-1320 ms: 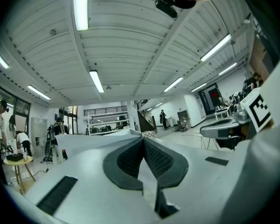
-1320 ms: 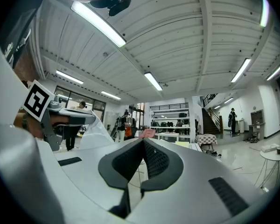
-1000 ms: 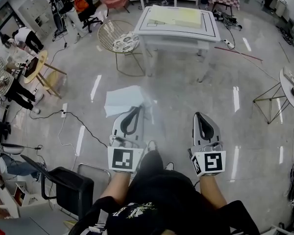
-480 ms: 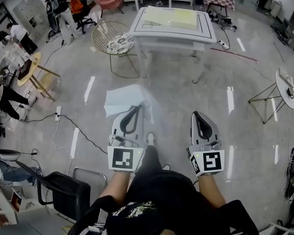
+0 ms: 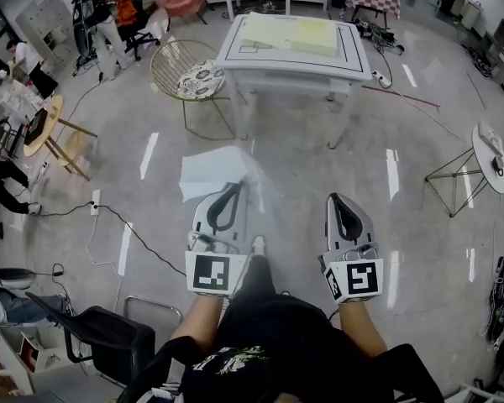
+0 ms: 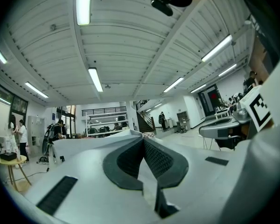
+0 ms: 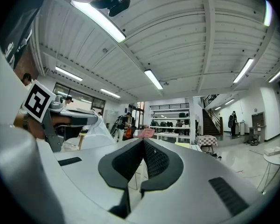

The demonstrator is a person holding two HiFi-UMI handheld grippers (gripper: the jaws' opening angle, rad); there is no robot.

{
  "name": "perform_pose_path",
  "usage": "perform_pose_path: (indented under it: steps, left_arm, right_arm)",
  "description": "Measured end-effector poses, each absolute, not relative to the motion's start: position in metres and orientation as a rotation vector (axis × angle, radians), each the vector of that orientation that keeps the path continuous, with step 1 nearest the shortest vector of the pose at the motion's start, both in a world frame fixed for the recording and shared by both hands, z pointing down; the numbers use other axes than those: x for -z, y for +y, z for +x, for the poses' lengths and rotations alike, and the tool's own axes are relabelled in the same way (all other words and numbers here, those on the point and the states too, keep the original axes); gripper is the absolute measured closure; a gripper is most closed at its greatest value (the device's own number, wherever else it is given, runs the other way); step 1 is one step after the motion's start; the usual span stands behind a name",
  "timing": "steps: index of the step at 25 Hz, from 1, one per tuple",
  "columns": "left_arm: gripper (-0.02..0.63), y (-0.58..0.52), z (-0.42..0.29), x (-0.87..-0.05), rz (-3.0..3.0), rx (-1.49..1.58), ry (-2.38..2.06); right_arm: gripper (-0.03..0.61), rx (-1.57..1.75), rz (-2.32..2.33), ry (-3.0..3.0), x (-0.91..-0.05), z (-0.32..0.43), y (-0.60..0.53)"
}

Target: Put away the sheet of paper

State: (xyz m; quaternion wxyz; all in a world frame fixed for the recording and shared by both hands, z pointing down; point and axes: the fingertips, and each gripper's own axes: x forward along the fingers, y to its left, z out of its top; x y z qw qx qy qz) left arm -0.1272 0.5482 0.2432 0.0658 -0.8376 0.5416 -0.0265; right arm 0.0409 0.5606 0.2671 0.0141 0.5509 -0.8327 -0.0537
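A white sheet of paper (image 5: 214, 171) hangs out past the tip of my left gripper (image 5: 235, 185), which is shut on its edge at about waist height over the floor. In the left gripper view the paper (image 6: 84, 146) spreads left from the closed pads of that gripper (image 6: 142, 141). My right gripper (image 5: 334, 198) is held level beside it and is shut, with nothing between its pads (image 7: 154, 160). Its view also catches the paper (image 7: 91, 132) at left. A white table (image 5: 290, 64) with yellowish sheets (image 5: 294, 30) on top stands ahead.
A wire chair with a patterned cushion (image 5: 193, 78) stands left of the table. A small round side table (image 5: 493, 154) is at right. A cable (image 5: 139, 221) runs over the glossy floor, and a black chair (image 5: 101, 338) is at lower left. People (image 5: 105, 11) work at far left.
The whole scene has shifted a little as the person walks on toward the white table. Both grippers keep the same pose, the left one still holding the paper.
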Motion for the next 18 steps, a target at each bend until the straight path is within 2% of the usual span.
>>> perform_pose_path:
  steps: [18]
  left_arm:
    - [0.614,0.418,-0.147,-0.229,-2.526,0.080,1.627]
  right_arm:
    - [0.580,0.164,1.713,-2.583,-0.258,0.025,0.430]
